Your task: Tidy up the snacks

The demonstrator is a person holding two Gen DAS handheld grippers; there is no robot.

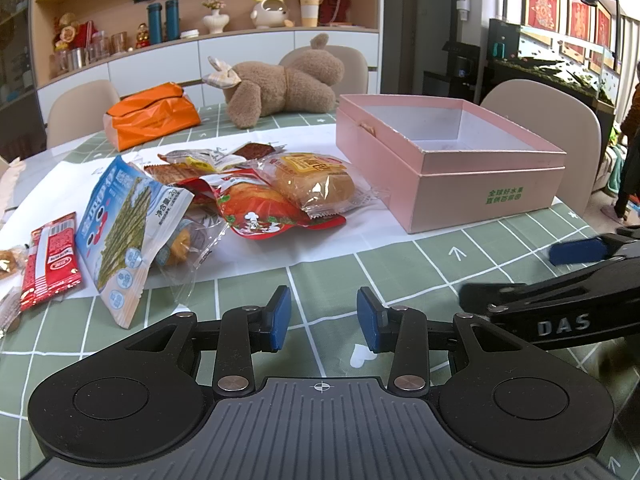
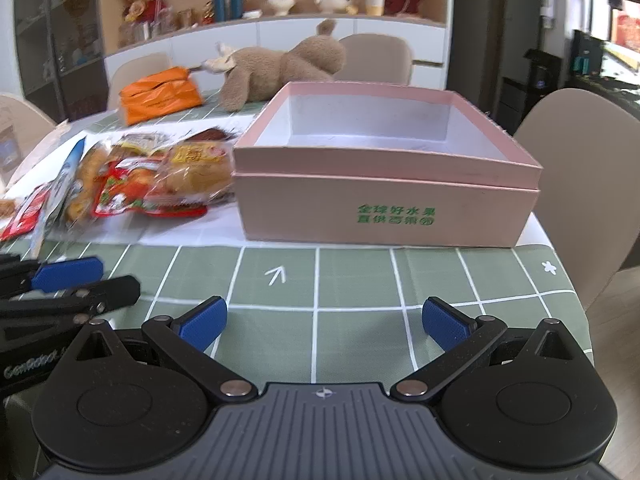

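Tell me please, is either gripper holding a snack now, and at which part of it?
Nothing is held. The left gripper and the right gripper both stand open over the green tablecloth, nothing between their pads; the snacks lie untouched beside the pink box.

One pink box (image 1: 480, 188), one plush bear (image 1: 288, 80), one orange bag (image 1: 152, 118), two teal flasks (image 1: 163, 20) on the shelf, and three chairs (image 1: 548, 120) round the table.
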